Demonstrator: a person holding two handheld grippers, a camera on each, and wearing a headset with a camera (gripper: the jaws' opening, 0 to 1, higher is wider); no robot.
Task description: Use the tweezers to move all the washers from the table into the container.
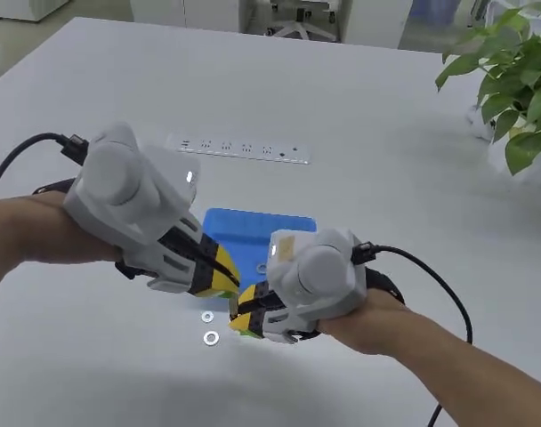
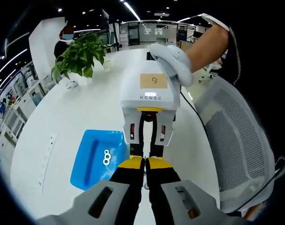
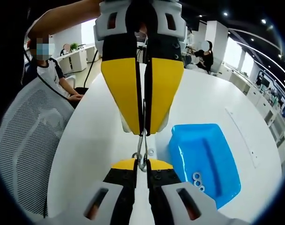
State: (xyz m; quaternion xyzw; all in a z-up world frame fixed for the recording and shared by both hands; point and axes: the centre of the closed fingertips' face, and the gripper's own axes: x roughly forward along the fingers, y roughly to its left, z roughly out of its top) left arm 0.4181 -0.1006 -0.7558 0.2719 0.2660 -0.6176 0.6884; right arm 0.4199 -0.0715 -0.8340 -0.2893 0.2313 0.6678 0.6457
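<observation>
The thin metal tweezers (image 3: 141, 149) run between the two grippers, which meet tip to tip. My left gripper (image 1: 228, 277) is shut on their upper part and comes into the right gripper view from above (image 3: 143, 131). My right gripper (image 3: 142, 165) is shut on their lower end. Both sit just in front of the blue container (image 1: 253, 227). Two washers (image 1: 207, 317) (image 1: 211, 337) lie on the white table below the jaws. More washers (image 2: 106, 157) rest inside the container (image 2: 93, 154).
A white power strip (image 1: 239, 149) lies behind the container. A potted plant (image 1: 515, 80) stands at the table's right edge. A mesh office chair (image 2: 236, 140) is beside the table, and people sit in the background (image 3: 51, 75).
</observation>
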